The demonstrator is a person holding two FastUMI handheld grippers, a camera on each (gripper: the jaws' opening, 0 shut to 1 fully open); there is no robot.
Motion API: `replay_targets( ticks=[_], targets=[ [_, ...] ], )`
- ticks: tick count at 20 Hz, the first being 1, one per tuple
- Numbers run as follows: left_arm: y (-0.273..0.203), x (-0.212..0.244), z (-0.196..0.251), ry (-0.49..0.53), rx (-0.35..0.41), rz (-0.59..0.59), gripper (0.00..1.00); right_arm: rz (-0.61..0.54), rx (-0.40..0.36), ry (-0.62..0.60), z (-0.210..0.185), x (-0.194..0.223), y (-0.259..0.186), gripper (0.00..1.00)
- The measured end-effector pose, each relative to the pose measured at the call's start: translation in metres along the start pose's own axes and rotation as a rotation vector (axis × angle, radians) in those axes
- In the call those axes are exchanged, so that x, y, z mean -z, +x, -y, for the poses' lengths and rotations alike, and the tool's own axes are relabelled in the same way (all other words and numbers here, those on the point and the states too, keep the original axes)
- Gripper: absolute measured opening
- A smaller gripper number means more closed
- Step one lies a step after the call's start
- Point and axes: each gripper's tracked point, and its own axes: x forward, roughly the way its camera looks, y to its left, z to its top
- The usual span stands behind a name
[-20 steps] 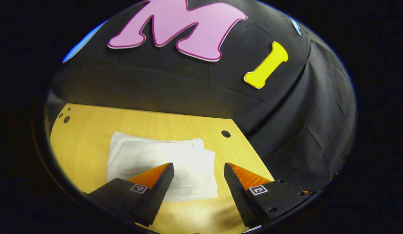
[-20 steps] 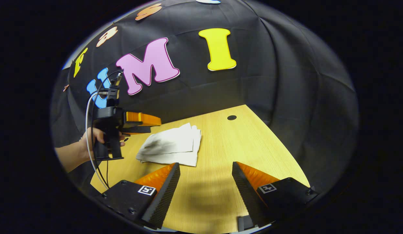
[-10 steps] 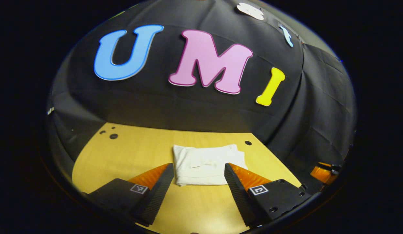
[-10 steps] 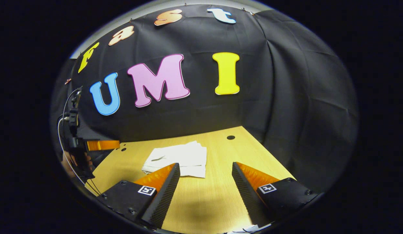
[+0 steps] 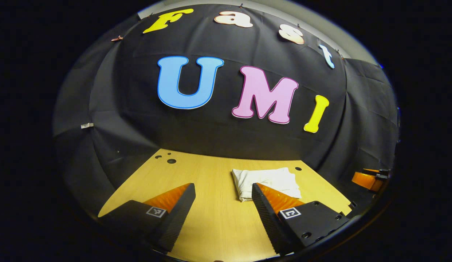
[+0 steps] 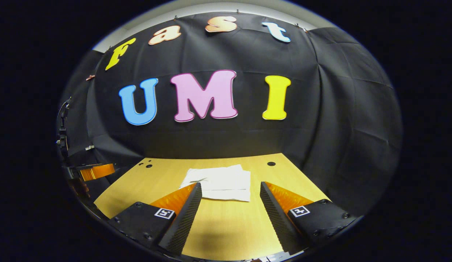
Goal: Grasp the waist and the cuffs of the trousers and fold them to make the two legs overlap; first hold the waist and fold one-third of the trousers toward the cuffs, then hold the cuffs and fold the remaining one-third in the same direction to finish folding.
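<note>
The white trousers (image 5: 266, 181) lie folded into a small flat rectangle on the wooden table (image 5: 211, 225), toward its far right side. In the right gripper view the same bundle, the trousers (image 6: 220, 182), sits ahead of the fingers near the table's middle. My left gripper (image 5: 223, 211) is open above the near part of the table, well short of the cloth, with nothing between its fingers. My right gripper (image 6: 229, 211) is open too, held back from the bundle. The right gripper (image 5: 368, 178) shows at the far right edge of the left gripper view, and the left gripper (image 6: 91, 171) at the far left of the right gripper view.
Round holes (image 5: 171, 161) pierce the table near its far corners, another hole (image 6: 271, 163) at the far right. Black cloth walls close the booth behind and beside the table.
Both grippers have pulled back and away from the folded trousers, which now look smaller and farther off. Both stayed open and the bundle stayed in place.
</note>
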Motion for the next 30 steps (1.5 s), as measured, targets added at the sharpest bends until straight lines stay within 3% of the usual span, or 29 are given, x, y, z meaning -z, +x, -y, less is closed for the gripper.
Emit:
replay_targets(
  ticks=[4,8,16,30],
  targets=[
    [-0.025,0.019,-0.012,-0.024,-0.001,-0.038,0.97,-0.037,-0.085,-0.057,-0.058,0.018,-0.007,0.98],
    [-0.042,0.028,-0.022,-0.027,-0.017,-0.037,0.98,-0.044,-0.092,-0.034,-0.086,0.029,-0.013,0.96],
    [-0.055,0.031,-0.029,-0.016,-0.024,-0.033,0.97,-0.091,-0.077,0.042,-0.093,0.050,-0.015,0.97],
    [-0.062,0.064,0.001,0.011,0.030,-0.112,0.97,-0.136,-0.032,0.099,-0.074,0.079,-0.042,0.98]
  ],
)
